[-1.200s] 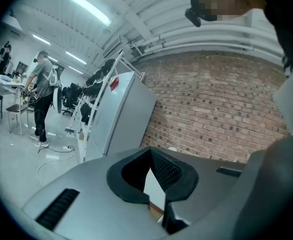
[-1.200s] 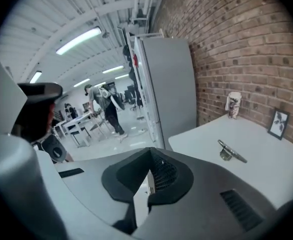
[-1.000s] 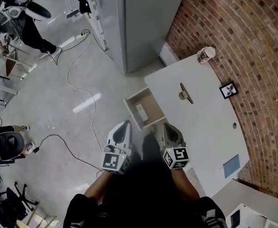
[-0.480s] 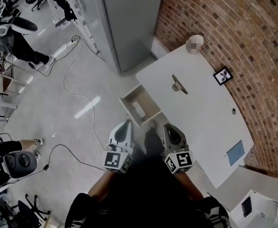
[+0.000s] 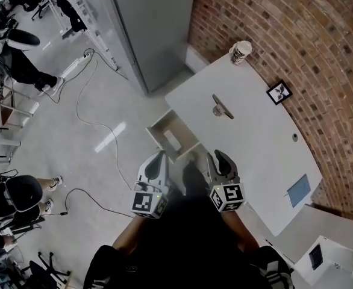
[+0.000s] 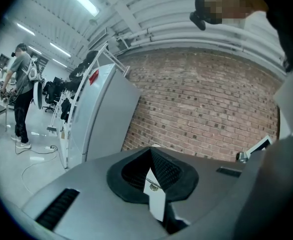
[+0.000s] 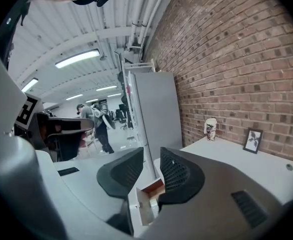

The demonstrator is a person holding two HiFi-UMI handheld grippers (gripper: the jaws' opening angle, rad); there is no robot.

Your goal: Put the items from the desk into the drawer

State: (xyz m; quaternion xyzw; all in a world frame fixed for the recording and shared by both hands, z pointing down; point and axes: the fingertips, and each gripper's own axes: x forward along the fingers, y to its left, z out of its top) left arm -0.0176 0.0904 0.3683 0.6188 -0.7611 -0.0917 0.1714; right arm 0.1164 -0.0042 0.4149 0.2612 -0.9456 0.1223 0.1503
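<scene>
A white desk [image 5: 258, 131] stands against the brick wall, and its drawer [image 5: 158, 132] is pulled out on the near left with a white item [image 5: 172, 140] inside. On the desk lie a dark elongated tool [image 5: 221, 108], a paper cup [image 5: 241, 52], a small picture frame [image 5: 279, 92] and a blue-grey card [image 5: 299, 191]. Both grippers hover in front of the drawer, apart from it. My left gripper [image 5: 158, 161] is shut and empty, tips meeting [image 6: 150, 151]. My right gripper [image 5: 220, 160] has just been opening; its jaws stand slightly parted [image 7: 151, 160] with nothing between them.
A tall grey cabinet [image 5: 146, 23] stands left of the desk. Cables [image 5: 89, 110] trail over the concrete floor. People stand and sit at the far left [image 5: 14, 47]. A small round fitting [image 5: 294, 137] sits in the desktop near the wall.
The right gripper's jaws have parted from shut. Both grippers have shifted a little, and the desk and drawer sit further left and higher in the head view.
</scene>
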